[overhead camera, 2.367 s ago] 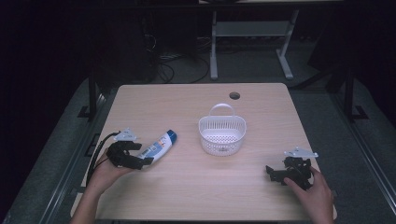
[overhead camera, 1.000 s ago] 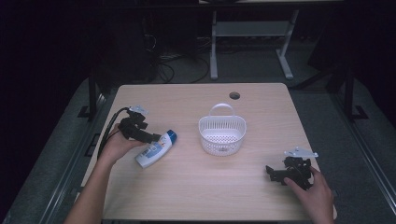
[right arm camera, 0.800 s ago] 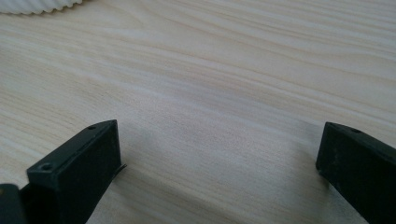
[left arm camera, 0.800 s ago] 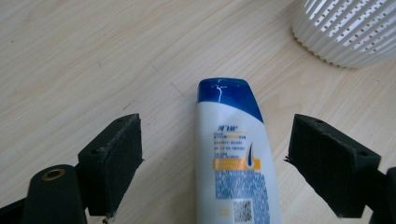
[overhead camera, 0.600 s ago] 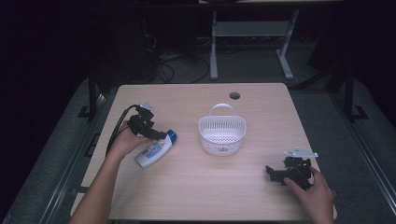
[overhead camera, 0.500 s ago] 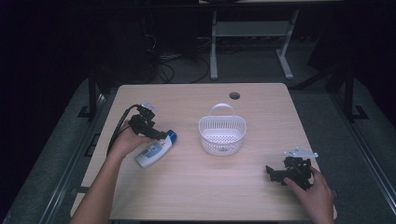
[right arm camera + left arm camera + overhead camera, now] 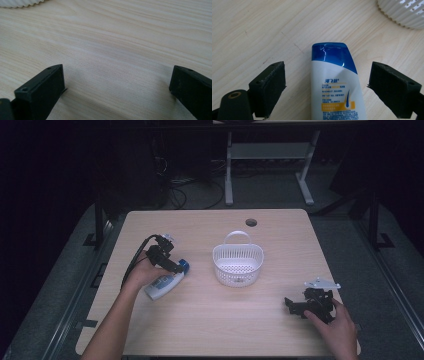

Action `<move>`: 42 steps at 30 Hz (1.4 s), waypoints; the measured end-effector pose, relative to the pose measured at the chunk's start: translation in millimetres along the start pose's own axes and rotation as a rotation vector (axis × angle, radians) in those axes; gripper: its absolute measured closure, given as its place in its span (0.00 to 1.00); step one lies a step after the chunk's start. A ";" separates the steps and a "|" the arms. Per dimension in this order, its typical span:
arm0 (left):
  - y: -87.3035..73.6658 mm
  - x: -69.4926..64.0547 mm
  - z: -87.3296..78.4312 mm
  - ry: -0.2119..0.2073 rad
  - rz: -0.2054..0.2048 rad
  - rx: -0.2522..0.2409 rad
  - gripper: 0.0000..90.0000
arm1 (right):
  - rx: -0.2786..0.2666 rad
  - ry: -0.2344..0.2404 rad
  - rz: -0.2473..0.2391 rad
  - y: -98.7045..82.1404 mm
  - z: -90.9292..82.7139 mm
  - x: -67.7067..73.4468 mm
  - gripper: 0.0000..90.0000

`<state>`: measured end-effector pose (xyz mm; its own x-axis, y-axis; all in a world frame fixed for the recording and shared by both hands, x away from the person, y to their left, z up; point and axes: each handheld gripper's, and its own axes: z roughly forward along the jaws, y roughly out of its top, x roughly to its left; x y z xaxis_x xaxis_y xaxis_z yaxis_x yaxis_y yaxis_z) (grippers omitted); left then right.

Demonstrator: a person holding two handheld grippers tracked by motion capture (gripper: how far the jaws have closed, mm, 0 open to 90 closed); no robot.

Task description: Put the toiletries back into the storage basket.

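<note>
Moving your left gripper up along the shampoo bottle, you now have its spread jaws straddling it on the table, ready to squeeze; your right gripper rests wide apart.

your white bottle with blue cap and orange label print, white slotted basket, pale woodgrain surface, black claws
</note>
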<state>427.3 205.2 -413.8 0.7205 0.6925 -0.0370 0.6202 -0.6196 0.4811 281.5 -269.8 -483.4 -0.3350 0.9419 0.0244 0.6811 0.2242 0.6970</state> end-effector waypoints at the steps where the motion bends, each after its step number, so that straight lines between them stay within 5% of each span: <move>1: 0.0 -0.3 1.4 0.001 0.002 0.005 0.15 | 0.000 0.000 0.000 0.0 0.0 0.0 0.00; 34: 0.9 -12.3 34.7 0.054 0.046 0.149 0.17 | 0.000 0.000 0.000 0.0 0.0 0.0 0.00; 42: 1.9 -13.0 35.9 0.031 0.041 0.171 0.27 | 0.000 0.000 0.000 0.0 0.0 0.0 0.00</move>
<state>430.2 181.8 -443.9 0.7382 0.6746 0.0078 0.6359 -0.6996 0.3258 281.5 -269.8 -483.4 -0.3350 0.9419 0.0243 0.6811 0.2242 0.6970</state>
